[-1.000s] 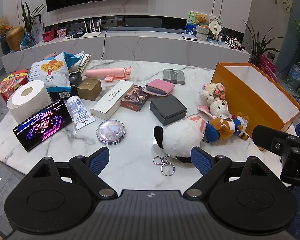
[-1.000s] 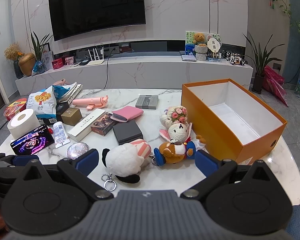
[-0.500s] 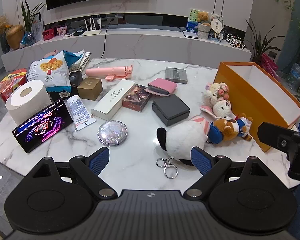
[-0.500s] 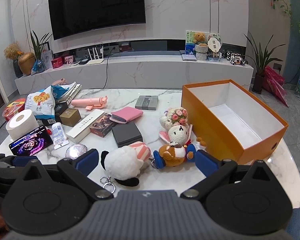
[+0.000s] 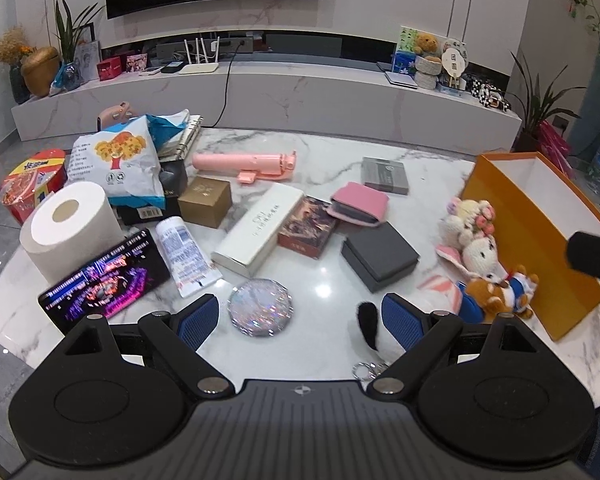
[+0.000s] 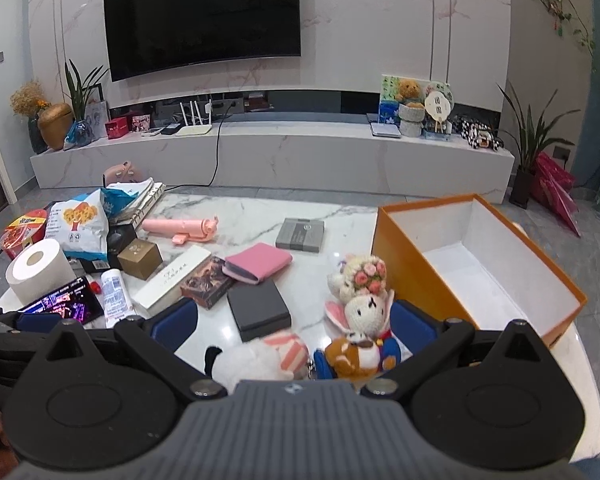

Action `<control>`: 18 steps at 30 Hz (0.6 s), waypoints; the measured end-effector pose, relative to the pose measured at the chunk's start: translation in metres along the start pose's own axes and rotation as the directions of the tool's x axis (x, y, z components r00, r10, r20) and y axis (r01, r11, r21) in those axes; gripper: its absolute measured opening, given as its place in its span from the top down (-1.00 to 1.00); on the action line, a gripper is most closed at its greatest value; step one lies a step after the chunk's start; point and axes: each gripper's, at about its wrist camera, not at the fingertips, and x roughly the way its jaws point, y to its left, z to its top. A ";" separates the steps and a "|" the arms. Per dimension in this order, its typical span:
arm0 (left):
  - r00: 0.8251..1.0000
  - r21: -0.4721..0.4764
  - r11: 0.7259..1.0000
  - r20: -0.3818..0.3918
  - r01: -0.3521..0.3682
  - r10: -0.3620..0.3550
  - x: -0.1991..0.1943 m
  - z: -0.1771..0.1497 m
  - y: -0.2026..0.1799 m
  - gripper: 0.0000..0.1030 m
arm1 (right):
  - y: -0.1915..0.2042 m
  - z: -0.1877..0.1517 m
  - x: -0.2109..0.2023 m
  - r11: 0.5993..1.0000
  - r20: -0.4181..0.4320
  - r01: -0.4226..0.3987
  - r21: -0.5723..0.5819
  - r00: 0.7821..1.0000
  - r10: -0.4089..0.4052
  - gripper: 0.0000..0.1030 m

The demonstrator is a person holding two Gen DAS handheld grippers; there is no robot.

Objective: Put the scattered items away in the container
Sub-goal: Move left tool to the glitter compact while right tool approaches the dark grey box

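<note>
The orange box (image 6: 412, 276) stands open and empty at the table's right, also in the left wrist view as the orange box (image 5: 528, 236). Beside it lie a flower-crowned bunny plush (image 6: 366, 306), a brown bear plush (image 6: 354, 356) and a white plush (image 6: 256, 358) with a key ring. My right gripper (image 6: 294, 322) is open, low over these toys, touching none. My left gripper (image 5: 300, 320) is open above a glitter compact mirror (image 5: 260, 307); its right finger hides most of the white plush (image 5: 367, 318).
Scattered on the marble table (image 5: 324, 356): a dark grey box (image 5: 380, 256), pink wallet (image 5: 360, 204), white long box (image 5: 258, 234), pink selfie stick (image 5: 244, 164), gold box (image 5: 205, 200), tube (image 5: 182, 258), phone (image 5: 104, 284), paper roll (image 5: 70, 228), snack bag (image 5: 116, 164).
Both grippers have moved forward and closer over the table, so the plush toys and mirror now sit near the fingertips. Both stay open; no item has shifted.
</note>
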 end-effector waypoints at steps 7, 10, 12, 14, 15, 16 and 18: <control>0.998 -0.053 0.998 -0.054 -0.022 0.020 0.035 0.001 0.030 -1.00 | 0.002 0.014 0.011 0.997 0.027 -0.035 -0.062 0.999 0.037 -1.00; 0.997 -0.064 0.998 -0.076 -0.018 0.013 0.049 0.000 0.038 -1.00 | 0.004 0.011 0.025 0.994 0.015 -0.026 -0.111 1.000 0.027 -1.00; 0.996 -0.060 0.998 -0.087 -0.014 0.009 0.058 0.001 0.042 -1.00 | 0.004 0.010 0.038 0.993 -0.012 -0.025 -0.116 1.000 0.024 -1.00; 0.995 -0.050 0.999 -0.099 -0.006 0.001 0.068 0.001 0.044 -1.00 | 0.003 0.010 0.049 0.993 -0.042 -0.030 -0.113 0.999 0.026 -1.00; 0.994 -0.041 0.999 -0.106 -0.003 -0.002 0.073 0.002 0.045 -1.00 | 0.004 0.011 0.055 0.992 -0.056 -0.038 -0.118 0.998 0.032 -1.00; 0.994 -0.028 1.000 -0.114 0.000 -0.003 0.079 0.002 0.045 -1.00 | 0.005 0.012 0.059 0.991 -0.065 -0.046 -0.127 0.997 0.038 -1.00; 0.992 0.002 1.000 -0.124 0.003 -0.003 0.089 0.002 0.046 -1.00 | 0.007 0.017 0.068 0.985 -0.086 -0.068 -0.156 0.995 0.055 -1.00</control>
